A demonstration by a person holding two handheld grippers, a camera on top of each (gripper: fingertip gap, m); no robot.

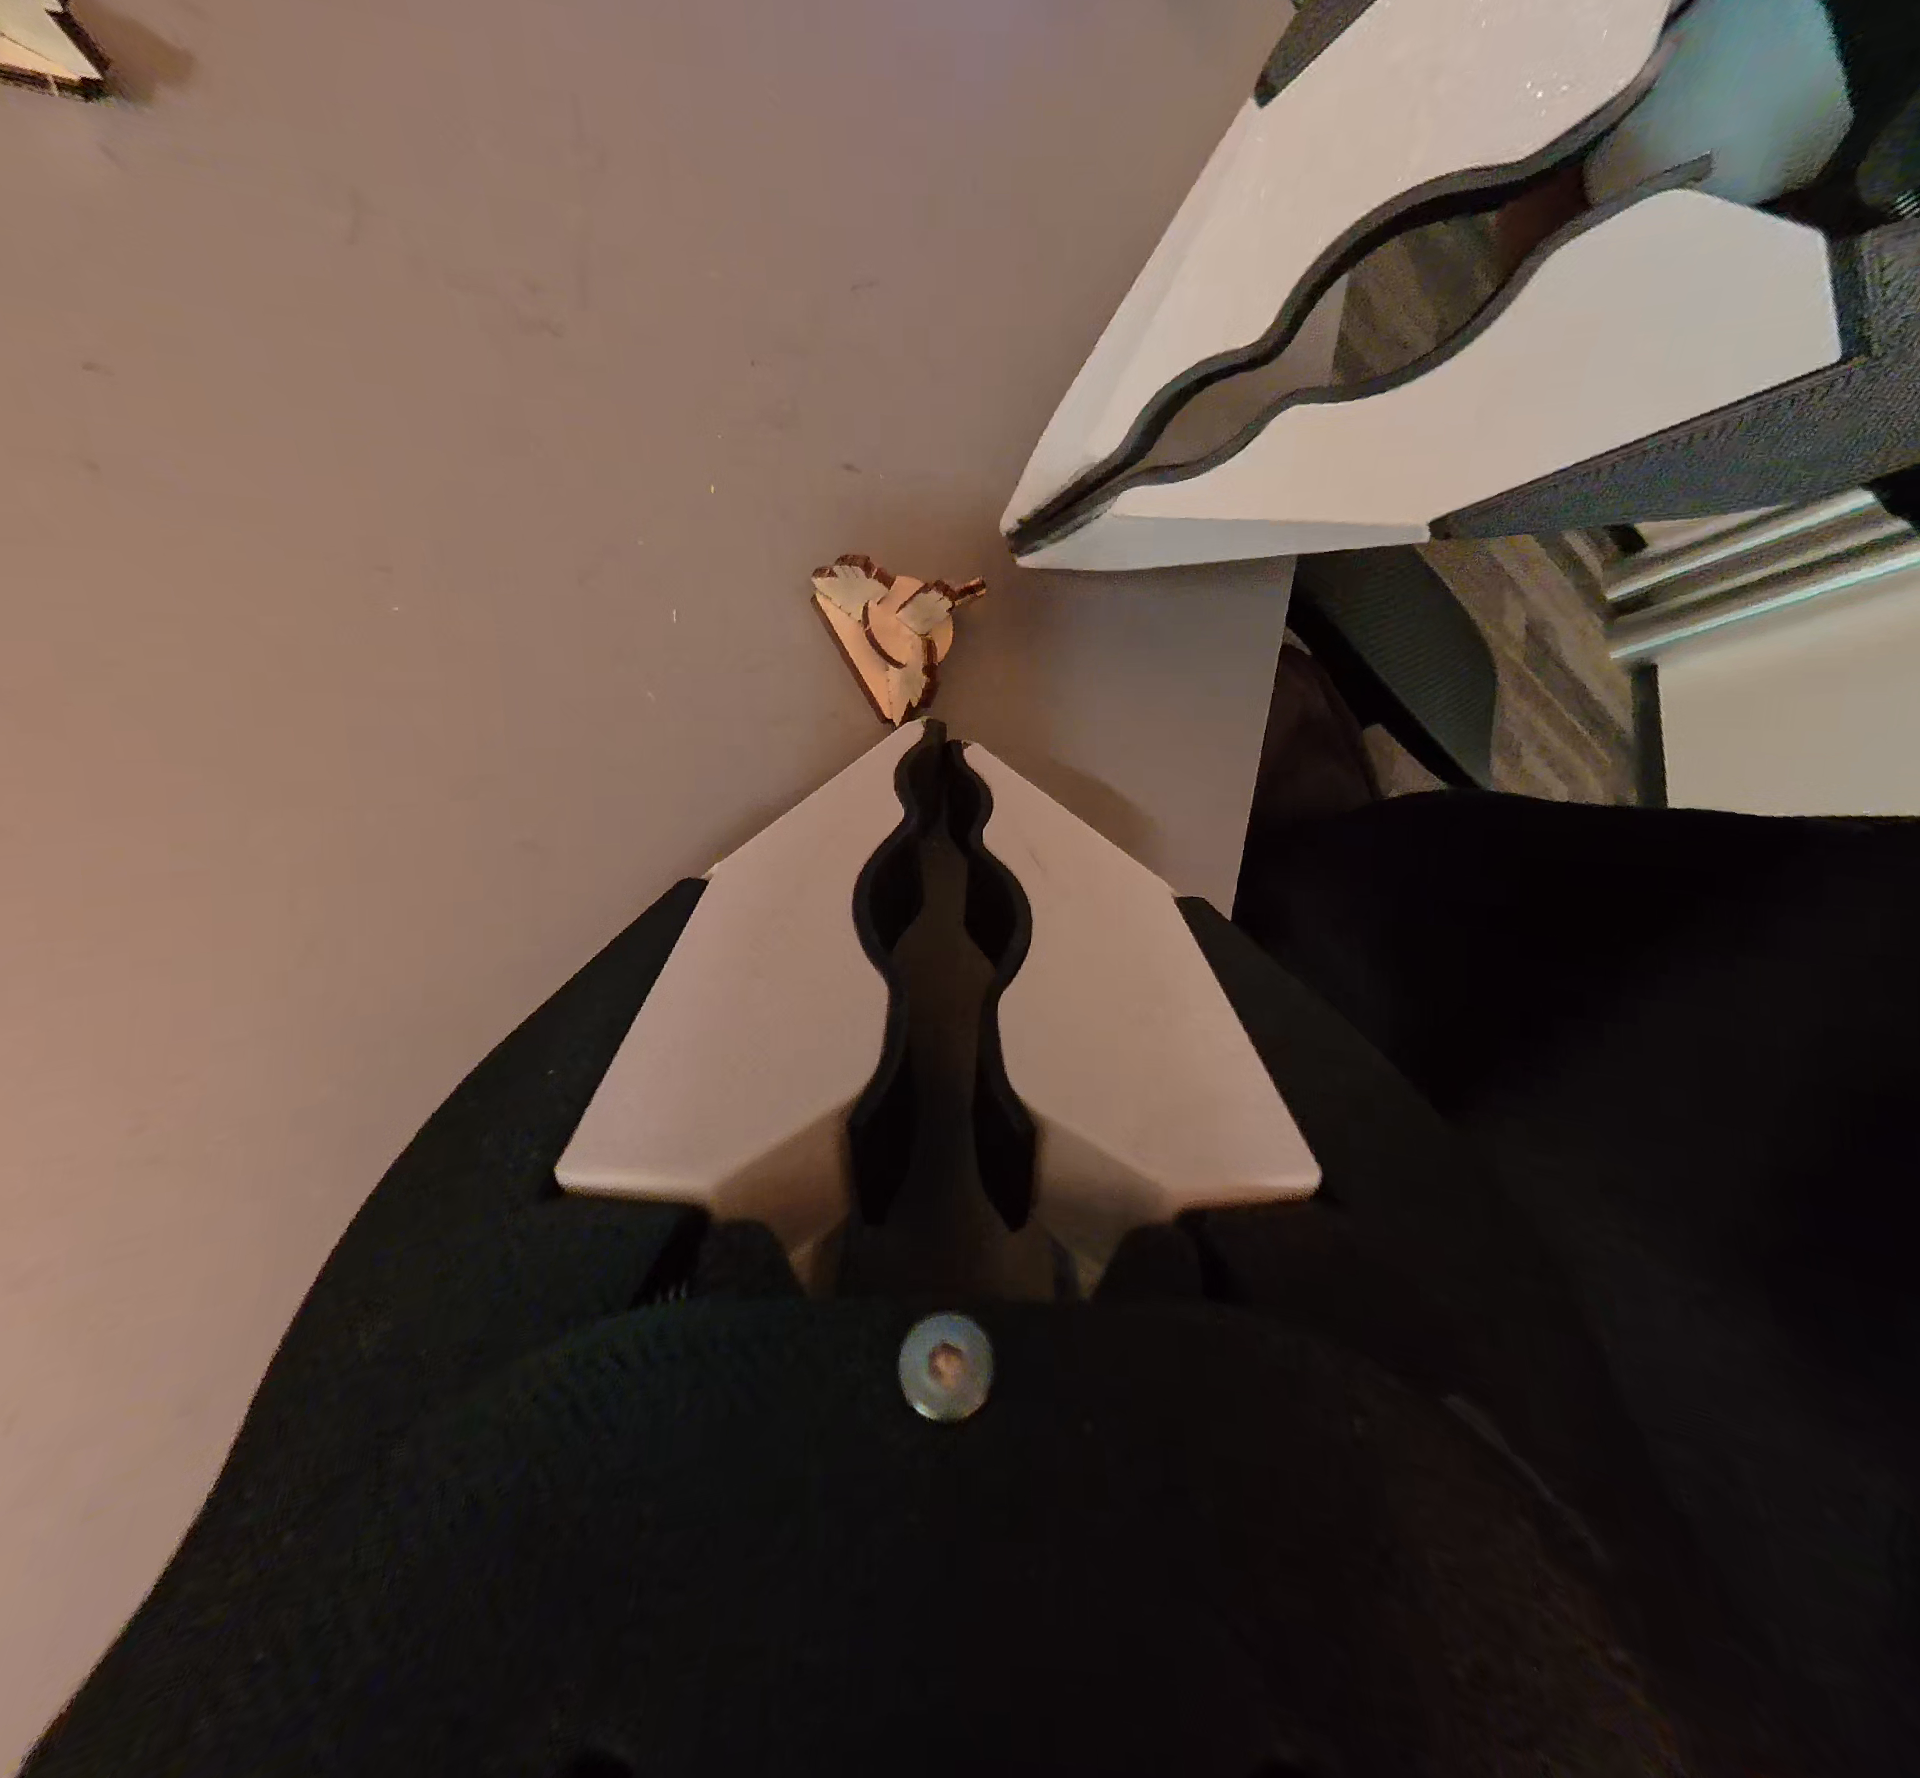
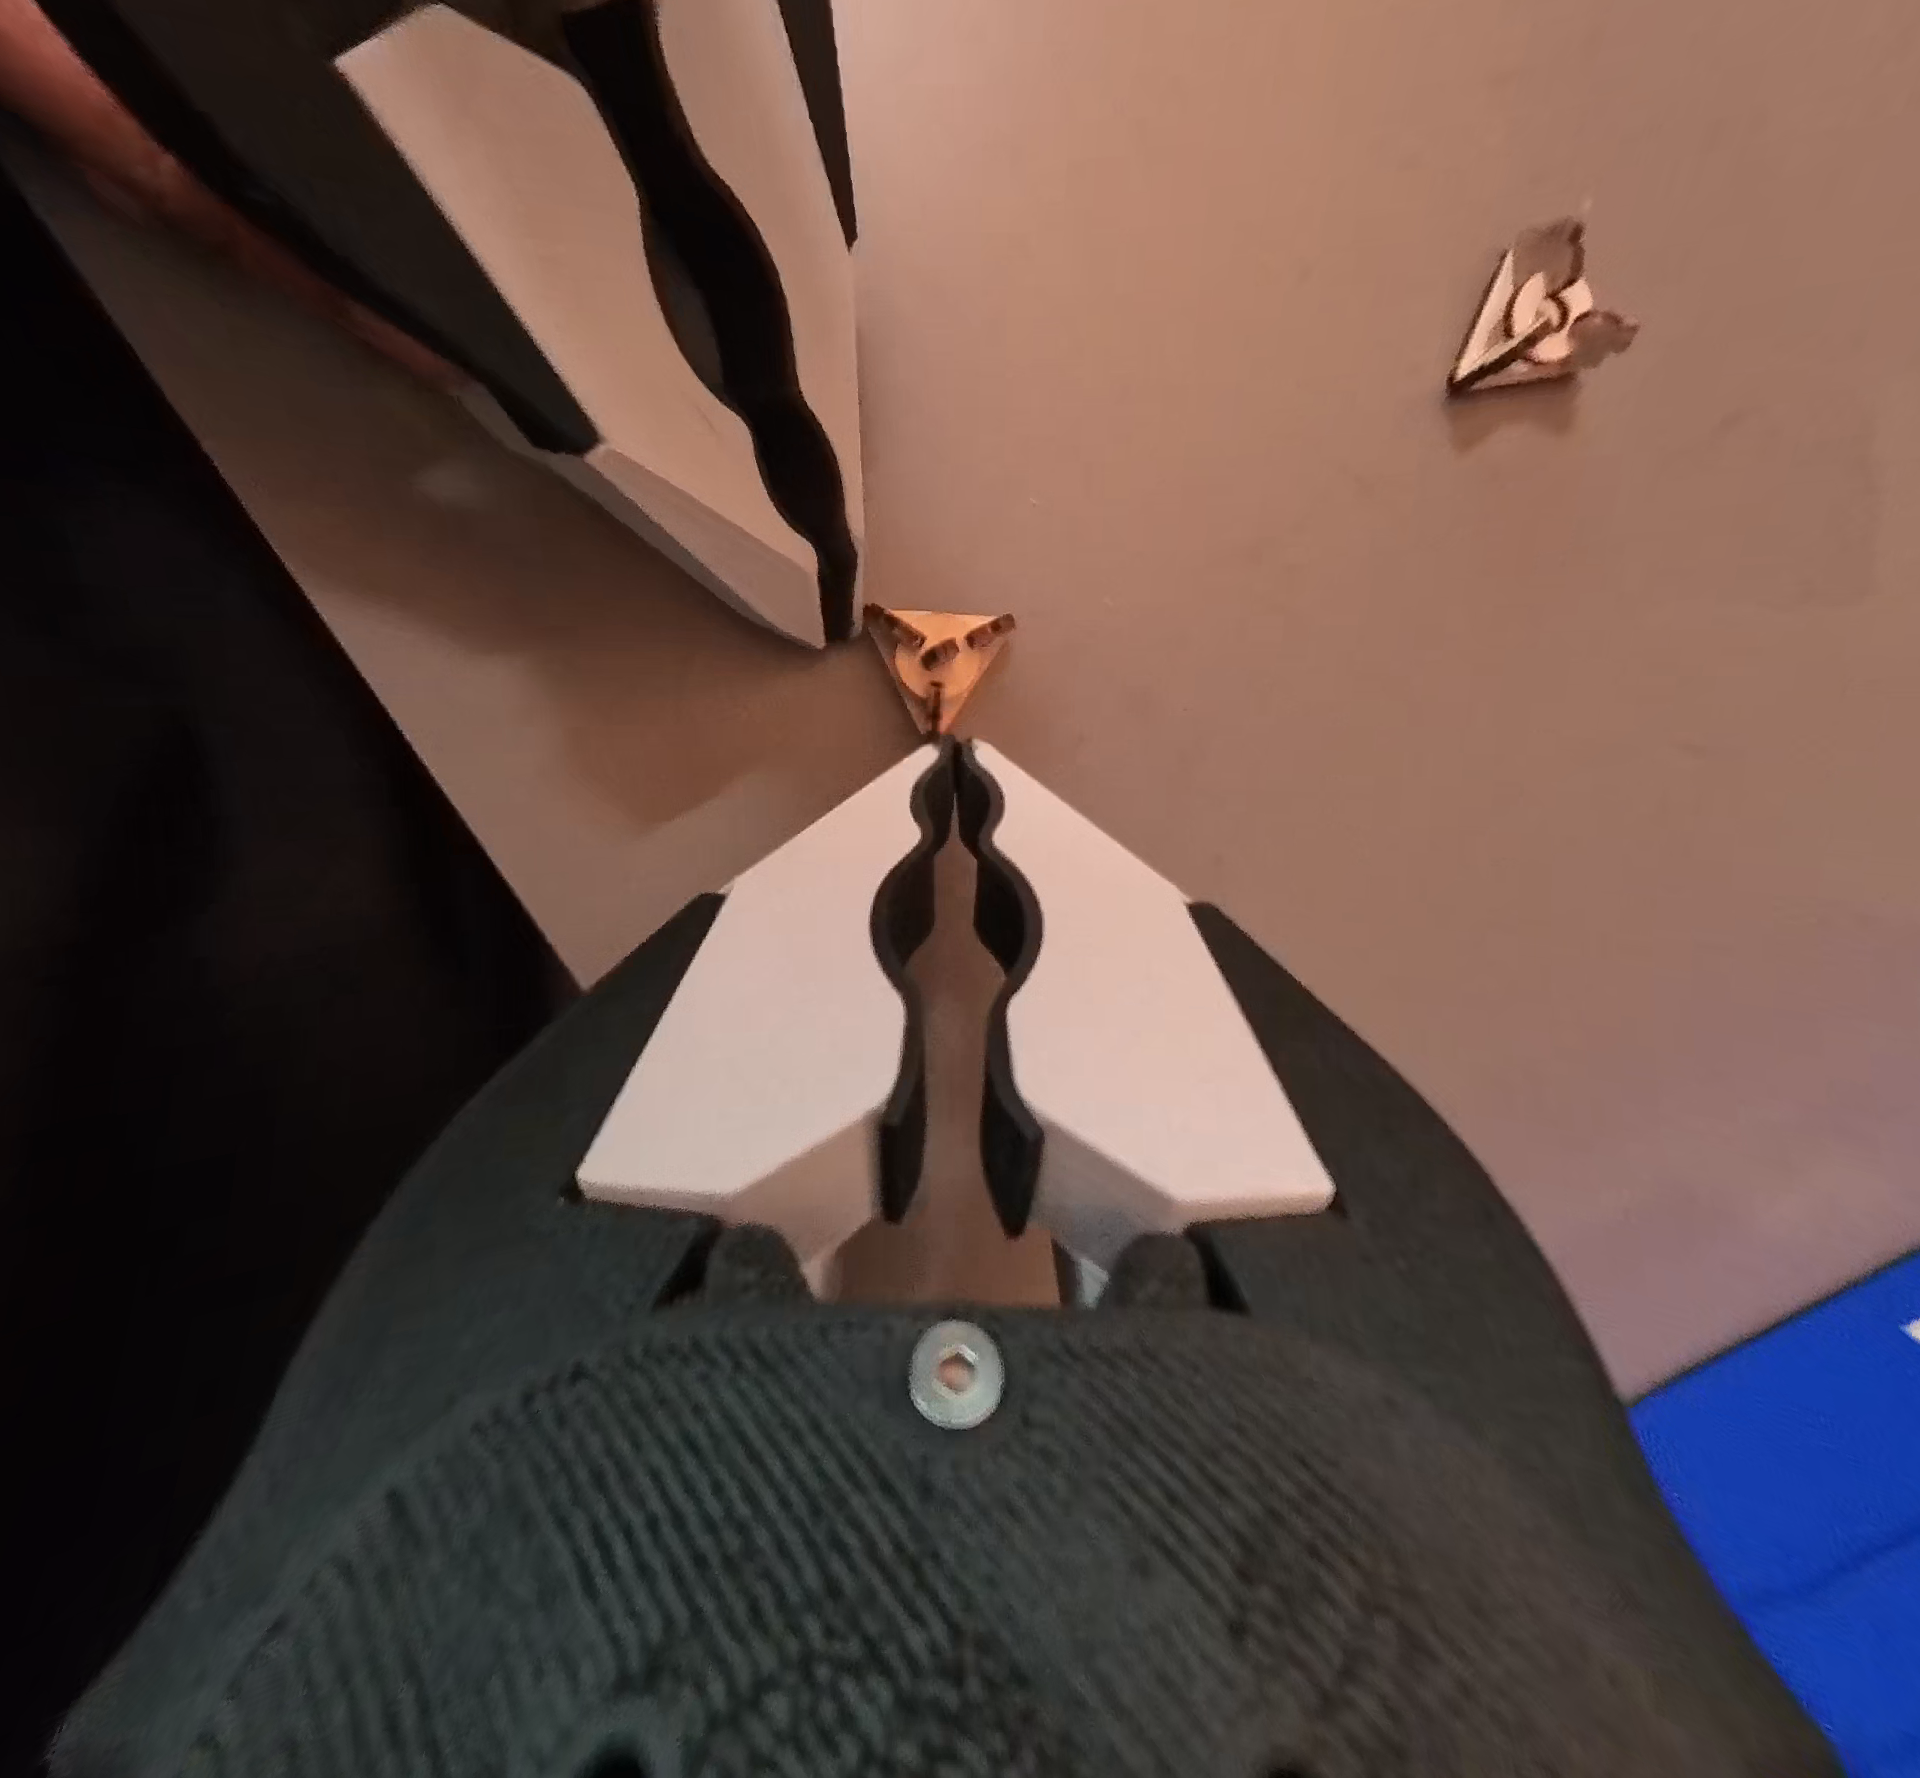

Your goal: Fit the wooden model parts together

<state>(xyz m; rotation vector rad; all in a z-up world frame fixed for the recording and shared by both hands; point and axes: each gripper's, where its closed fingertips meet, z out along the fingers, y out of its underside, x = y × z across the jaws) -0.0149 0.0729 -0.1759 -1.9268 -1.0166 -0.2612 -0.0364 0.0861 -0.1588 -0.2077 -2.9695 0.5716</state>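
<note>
Jaws on both our grippers sit fully together, nothing between the pads. Our left gripper point(image 1: 940, 731) points its tip at one corner of the small triangular wooden piece point(image 1: 885, 632), just short of touching it as far as we can tell. Our right gripper point(image 2: 948, 746) does the same at another corner, where a thin upright tab on the piece comes right up to its tip; whether they touch, we cannot tell.

The piece lies flat on the grey table point(image 1: 416, 378), near the table's edge, with leaf-shaped wooden fins standing up from its face. A second wooden piece point(image 2: 1538, 326) lies well apart on the same surface, and a blue object point(image 2: 1787, 1479) sits at the table's margin.

With both tips closed and converging on one small part, we judge that steadiness matters: any nudge should be slow and balanced, since the piece looks light and could skid or spin.
</note>
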